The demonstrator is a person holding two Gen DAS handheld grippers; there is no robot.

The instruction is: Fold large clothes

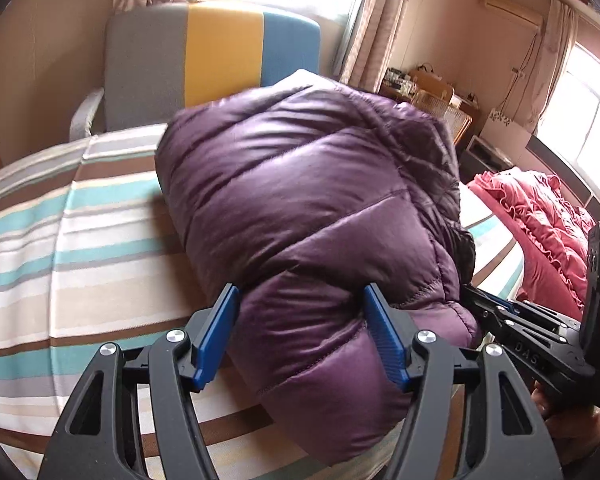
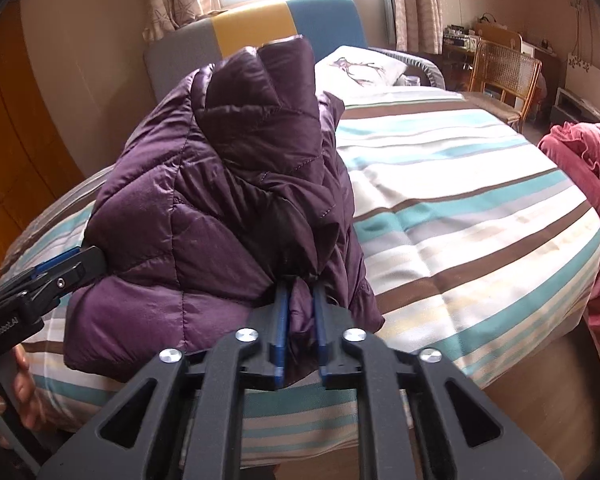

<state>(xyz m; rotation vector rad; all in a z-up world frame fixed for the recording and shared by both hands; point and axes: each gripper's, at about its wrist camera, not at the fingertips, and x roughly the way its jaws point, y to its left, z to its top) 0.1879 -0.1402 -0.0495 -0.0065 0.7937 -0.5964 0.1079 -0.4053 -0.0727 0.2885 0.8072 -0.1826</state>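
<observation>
My right gripper point(image 2: 300, 320) pinches the purple down jacket point(image 2: 228, 208); my left gripper point(image 1: 300, 332) straddles its padded fold, wide apart: I lower both evenly onto the striped bed point(image 1: 100, 240)

The purple jacket point(image 1: 312, 200) hides much of the striped bed point(image 1: 60, 240) beneath it, and its far edge is blurred. In the left view the right tongs point(image 1: 476, 300) have their tips buried behind the jacket. The red blanket point(image 2: 596, 168) runs off the frame.
</observation>
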